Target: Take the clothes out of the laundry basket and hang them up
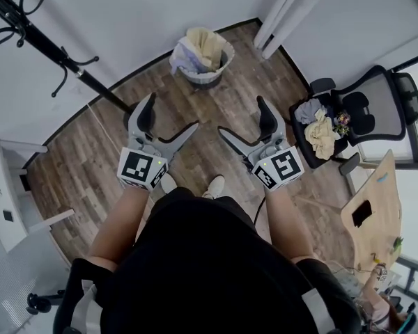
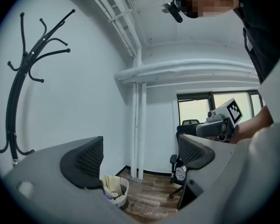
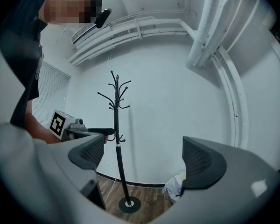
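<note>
**While both pairs of jaws gape, the laundry sits in its basket**

Though both tools are raised side by side, neither grips anything. The left gripper (image 1: 171, 113) holds its jaws spread wide with only air between the dark ribbed pads. The right gripper (image 1: 242, 115) has its jaws just as far apart and just as bare.

Beyond the tips of both, roughly on the line between them, stands the laundry basket (image 1: 207, 77) on the wooden floor (image 1: 90, 165) against the wall. It is round and pale, with a light ribbed wall. The clothes (image 1: 203, 46) fill it to the top: a cream-yellow piece bunched in the middle and a whitish-lavender one spilling over the rim on the side nearer the left gripper. In the left gripper view this heap shows low in the gap, just beside the left-hand pad. In the right gripper view a corner of it peeks out beside the right-hand pad.

Farther out, past the left gripper's outer jaw, leans the black coat rack (image 1: 56, 47), its hooks bare. Past the right gripper's outer jaw stands an office chair (image 1: 376, 96) with a crumpled grey and yellow bundle (image 1: 320, 131) on its seat.
</note>
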Available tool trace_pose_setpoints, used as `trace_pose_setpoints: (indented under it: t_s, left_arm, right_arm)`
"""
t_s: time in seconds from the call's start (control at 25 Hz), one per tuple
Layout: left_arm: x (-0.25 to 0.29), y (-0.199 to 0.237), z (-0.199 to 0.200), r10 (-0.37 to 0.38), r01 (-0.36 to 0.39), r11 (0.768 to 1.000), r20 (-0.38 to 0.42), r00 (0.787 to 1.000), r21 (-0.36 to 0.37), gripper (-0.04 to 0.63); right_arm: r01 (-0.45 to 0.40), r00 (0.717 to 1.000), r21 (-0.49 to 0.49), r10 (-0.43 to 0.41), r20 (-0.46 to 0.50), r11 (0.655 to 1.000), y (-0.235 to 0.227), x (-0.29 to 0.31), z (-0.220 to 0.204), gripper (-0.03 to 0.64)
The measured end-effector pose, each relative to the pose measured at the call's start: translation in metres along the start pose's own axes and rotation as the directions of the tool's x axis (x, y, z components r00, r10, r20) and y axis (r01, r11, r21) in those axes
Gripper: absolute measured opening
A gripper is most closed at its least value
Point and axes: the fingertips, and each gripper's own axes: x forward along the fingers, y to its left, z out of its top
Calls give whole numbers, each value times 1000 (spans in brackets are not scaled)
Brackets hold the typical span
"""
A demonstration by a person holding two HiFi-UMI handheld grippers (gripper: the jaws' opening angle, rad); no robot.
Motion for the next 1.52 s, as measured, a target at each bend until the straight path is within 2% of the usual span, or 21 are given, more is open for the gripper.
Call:
trace_pose_setpoints:
  t_s: [0.44,0.72,0.96,1.2,1.52]
  left_arm:
    - [50,-56,-5,1,-1,999,-8,1000,39,505]
    - [94,-58,-15,-3,3,1000,-35,999,20,522]
    - [137,-16,-18,-3,3,1000,-15,1000,16,522]
    - [195,54,-22,-8,8,1000,-6,1000,-5,522]
    - [259,141,-22,-59,59,998,-16,998,-10,522]
  right_arm:
    - [4,1000,-20,-4,24,1000,-60,-49,2,507]
    - [18,1000,-14,-18,17,1000,-106,-46,-1,508]
    - [17,1000,-9,-17,-22,1000,-146,2,-17,508]
    - [10,998,-20,-11,-64,1000,-194,74,-19,506]
    - [18,997,-41,-21,-78,999,-239,179,-9,495]
